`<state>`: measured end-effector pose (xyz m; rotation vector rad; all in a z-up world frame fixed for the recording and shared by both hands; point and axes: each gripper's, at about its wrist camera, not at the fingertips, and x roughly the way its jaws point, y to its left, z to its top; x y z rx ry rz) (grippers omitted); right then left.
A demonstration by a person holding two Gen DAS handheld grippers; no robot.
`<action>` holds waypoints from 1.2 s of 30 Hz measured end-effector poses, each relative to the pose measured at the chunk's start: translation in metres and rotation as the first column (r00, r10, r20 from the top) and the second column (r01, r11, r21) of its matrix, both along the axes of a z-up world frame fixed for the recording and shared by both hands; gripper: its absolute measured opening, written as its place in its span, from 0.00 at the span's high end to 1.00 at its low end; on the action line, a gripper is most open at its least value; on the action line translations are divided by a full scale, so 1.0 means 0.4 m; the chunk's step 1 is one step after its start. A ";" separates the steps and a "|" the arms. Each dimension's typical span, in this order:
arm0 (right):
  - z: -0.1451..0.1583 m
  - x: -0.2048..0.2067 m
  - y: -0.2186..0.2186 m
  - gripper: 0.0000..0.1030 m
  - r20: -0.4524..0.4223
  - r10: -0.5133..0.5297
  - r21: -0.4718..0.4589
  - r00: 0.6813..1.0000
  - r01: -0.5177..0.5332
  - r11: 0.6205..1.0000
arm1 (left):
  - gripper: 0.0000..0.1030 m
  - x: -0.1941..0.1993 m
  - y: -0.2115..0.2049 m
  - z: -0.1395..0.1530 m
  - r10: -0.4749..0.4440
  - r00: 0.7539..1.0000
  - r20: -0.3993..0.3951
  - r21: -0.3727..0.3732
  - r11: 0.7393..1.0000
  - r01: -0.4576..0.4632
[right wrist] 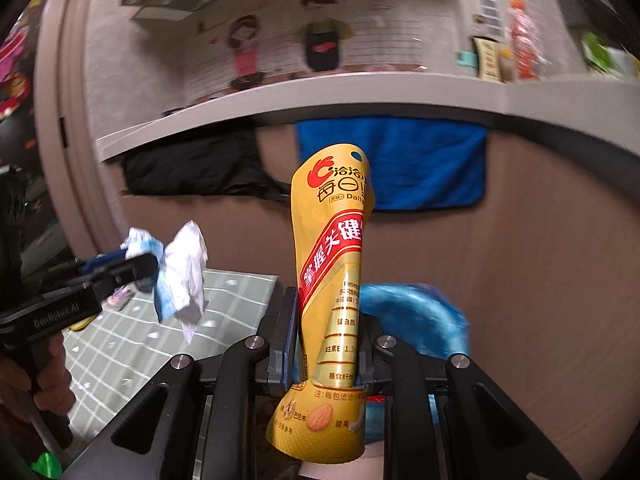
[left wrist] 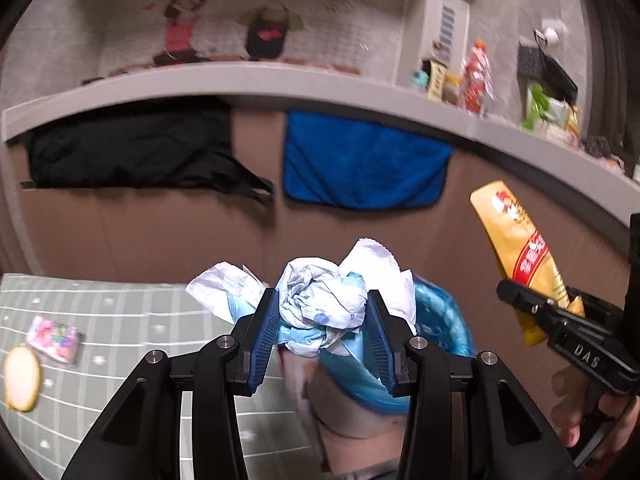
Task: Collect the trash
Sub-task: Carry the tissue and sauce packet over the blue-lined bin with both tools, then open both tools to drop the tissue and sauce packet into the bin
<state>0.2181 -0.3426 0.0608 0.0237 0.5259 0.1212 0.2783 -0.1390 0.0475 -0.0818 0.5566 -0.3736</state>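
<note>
My left gripper [left wrist: 322, 312] clamps the crumpled wrapper [left wrist: 320, 300]; my right gripper [right wrist: 328, 344] pinches the yellow snack pouch [right wrist: 332, 264], both above the blue-lined bin [left wrist: 436, 320]. Only the left view shows a pink packet [left wrist: 54, 338] on the checked cloth [left wrist: 120, 320].

Dim indoor light, both wrist views smeared by motion blur.

Fisheye bends the shelf edge [left wrist: 248, 80] into an arc; black vignette at corners. Wall decal [right wrist: 288, 40] & shelf clutter soft, w/ deep shadow under the shelf. Nearest things stay sharpest: yellow packet [right wrist: 336, 264] print legible, faint sheen; blue bag [right wrist: 416, 312] streaked.
</note>
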 end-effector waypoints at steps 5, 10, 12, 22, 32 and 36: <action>-0.030 0.021 -0.070 0.81 -0.015 -0.041 0.017 0.999 0.042 0.999 | 0.57 0.037 -0.087 -0.036 -0.033 0.999 -0.038 0.026 0.999 0.034; -0.061 0.051 -0.109 0.81 -0.033 -0.068 0.045 0.997 0.070 0.997 | 0.57 0.077 -0.134 -0.064 -0.045 0.997 -0.063 0.045 0.998 0.048; -0.075 0.065 -0.120 0.81 -0.045 -0.077 0.054 0.996 0.079 0.995 | 0.57 0.093 -0.145 -0.077 -0.051 0.996 -0.074 0.053 0.997 0.055; -0.144 0.133 -0.148 0.81 -0.110 -0.084 0.074 0.990 0.092 0.993 | 0.57 0.157 -0.186 -0.158 -0.061 0.988 -0.138 0.068 0.995 0.071; -0.199 0.198 -0.165 0.81 -0.161 -0.101 0.070 0.982 0.113 0.991 | 0.57 0.223 -0.212 -0.179 -0.081 0.986 -0.145 0.067 0.994 0.091; -0.213 0.219 -0.170 0.81 -0.172 -0.099 0.072 0.980 0.113 0.991 | 0.57 0.243 -0.221 -0.194 -0.087 0.984 -0.156 0.066 0.993 0.098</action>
